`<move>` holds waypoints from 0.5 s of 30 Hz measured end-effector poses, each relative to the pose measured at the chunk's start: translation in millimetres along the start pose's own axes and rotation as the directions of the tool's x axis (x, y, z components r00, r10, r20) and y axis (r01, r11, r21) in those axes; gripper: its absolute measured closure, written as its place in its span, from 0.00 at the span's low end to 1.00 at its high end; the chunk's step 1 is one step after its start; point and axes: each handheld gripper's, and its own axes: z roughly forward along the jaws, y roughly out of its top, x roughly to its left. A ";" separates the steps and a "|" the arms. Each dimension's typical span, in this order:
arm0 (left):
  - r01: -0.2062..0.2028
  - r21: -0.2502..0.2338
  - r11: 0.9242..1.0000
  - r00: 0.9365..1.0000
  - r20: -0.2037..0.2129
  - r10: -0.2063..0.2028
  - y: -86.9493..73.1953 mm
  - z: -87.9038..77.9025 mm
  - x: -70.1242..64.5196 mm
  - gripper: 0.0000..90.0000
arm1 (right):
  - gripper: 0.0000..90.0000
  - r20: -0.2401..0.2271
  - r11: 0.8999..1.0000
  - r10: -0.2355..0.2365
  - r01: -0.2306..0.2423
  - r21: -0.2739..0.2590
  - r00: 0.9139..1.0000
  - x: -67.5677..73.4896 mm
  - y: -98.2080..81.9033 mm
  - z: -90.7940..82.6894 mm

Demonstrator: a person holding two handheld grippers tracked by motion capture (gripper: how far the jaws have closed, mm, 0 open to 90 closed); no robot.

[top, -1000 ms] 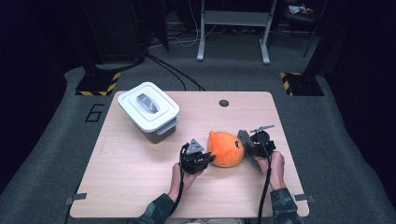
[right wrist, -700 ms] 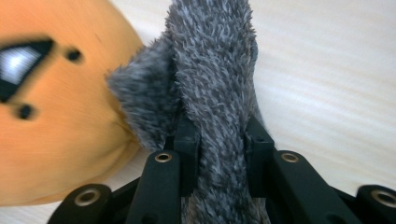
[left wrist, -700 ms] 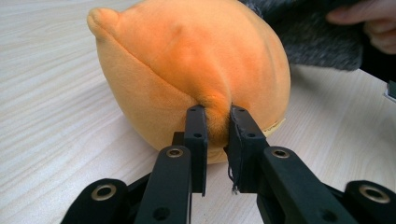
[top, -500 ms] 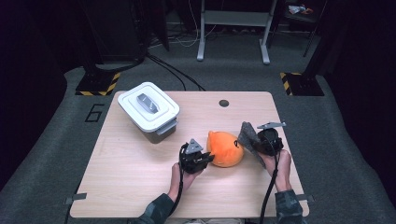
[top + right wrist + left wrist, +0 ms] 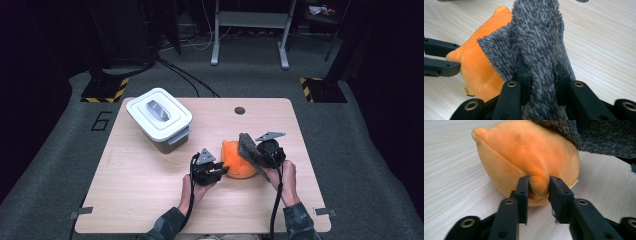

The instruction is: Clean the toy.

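- Left gripper [image 5: 220, 171], held level and low over the table: jaws, just opening, pinch a fold of the orange plush [image 5: 524, 157].
- Right gripper [image 5: 540, 75], raised and tilted: clamped on the grey fuzzy cloth [image 5: 539, 37].

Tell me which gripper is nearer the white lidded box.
Left. The left gripper sits just below and right of the white lidded box, pinching the orange plush; the right gripper is beyond the plush, gripping grey fuzzy fabric.
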 end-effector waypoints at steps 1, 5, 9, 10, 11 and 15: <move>-0.005 0.004 1.000 1.000 0.000 0.005 -0.1 -0.1 0.3 0.73 | 0.81 0.000 1.000 -0.002 0.002 0.001 1.000 -0.1 0.6 1.0; -0.029 0.018 0.999 0.999 -0.025 0.029 -0.8 1.9 -2.1 0.60 | 0.81 0.006 1.000 -0.007 0.007 0.007 1.000 -0.2 3.4 4.7; -0.031 0.029 0.999 0.998 -0.048 0.032 -1.5 4.7 -1.4 0.52 | 0.81 0.006 1.000 -0.007 0.007 0.010 1.000 -2.3 5.9 7.7; -0.034 0.033 0.999 0.998 -0.050 0.035 -1.3 5.2 -0.5 0.52 | 0.81 0.005 1.000 -0.004 0.004 0.011 1.000 -2.6 6.4 8.3; -0.035 0.034 0.999 0.998 -0.055 0.036 -1.4 6.1 -0.3 0.51 | 0.81 0.006 1.000 -0.006 0.006 0.015 1.000 -3.4 6.9 9.0; -0.055 0.044 0.998 0.997 -0.050 0.057 -1.0 10.9 -1.0 0.53 | 0.81 0.004 1.000 0.000 0.000 0.018 1.000 -5.4 8.4 12.8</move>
